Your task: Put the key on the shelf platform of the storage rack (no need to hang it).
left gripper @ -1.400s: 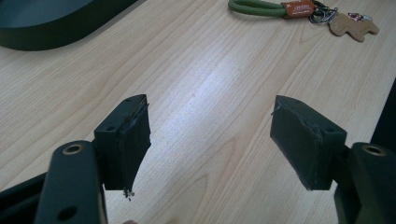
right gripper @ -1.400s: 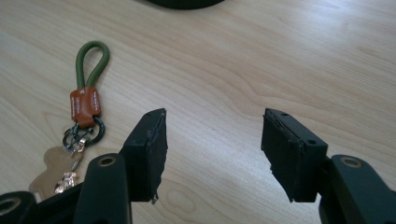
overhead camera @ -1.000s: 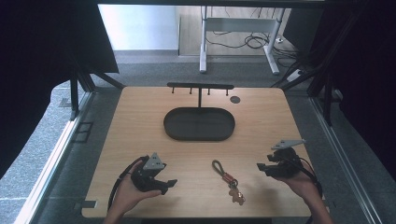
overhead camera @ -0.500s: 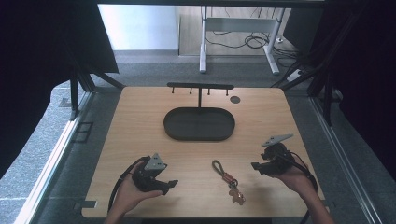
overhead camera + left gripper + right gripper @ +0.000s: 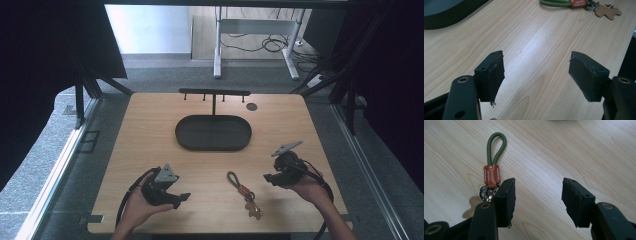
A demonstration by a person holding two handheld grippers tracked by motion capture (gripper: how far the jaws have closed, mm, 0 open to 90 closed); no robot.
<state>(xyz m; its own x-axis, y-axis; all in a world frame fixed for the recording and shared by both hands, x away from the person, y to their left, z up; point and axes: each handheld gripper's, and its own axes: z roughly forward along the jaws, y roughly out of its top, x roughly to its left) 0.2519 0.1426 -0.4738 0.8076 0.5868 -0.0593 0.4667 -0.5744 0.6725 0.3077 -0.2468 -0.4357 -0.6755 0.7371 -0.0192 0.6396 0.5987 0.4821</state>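
Note:
A keychain (image 5: 243, 192) lies flat on the wooden table near its front edge: a green rope loop, an orange band, metal rings and a tan tag. My right gripper (image 5: 267, 178) hovers just right of it, pointing left, and is open. Its jaws have just been closing a little, with nothing between them. In the right gripper view the keychain (image 5: 491, 176) lies ahead and left of the left jaw, while the gripper (image 5: 537, 200) has bare wood between its pads. My left gripper (image 5: 182, 197) rests open at the front left. Its own view shows the gripper (image 5: 536, 75) empty and the keychain (image 5: 579, 3) far ahead.
A black oval tray (image 5: 180, 135) sits mid-table, with a black hook rack (image 5: 214, 92) standing behind it. A small dark disc (image 5: 251, 106) lies at the back right. The tray's edge (image 5: 439, 15) shows at the upper left of the left gripper view.
My right gripper has moved left toward the keychain. The left gripper and the keychain have stayed in place.

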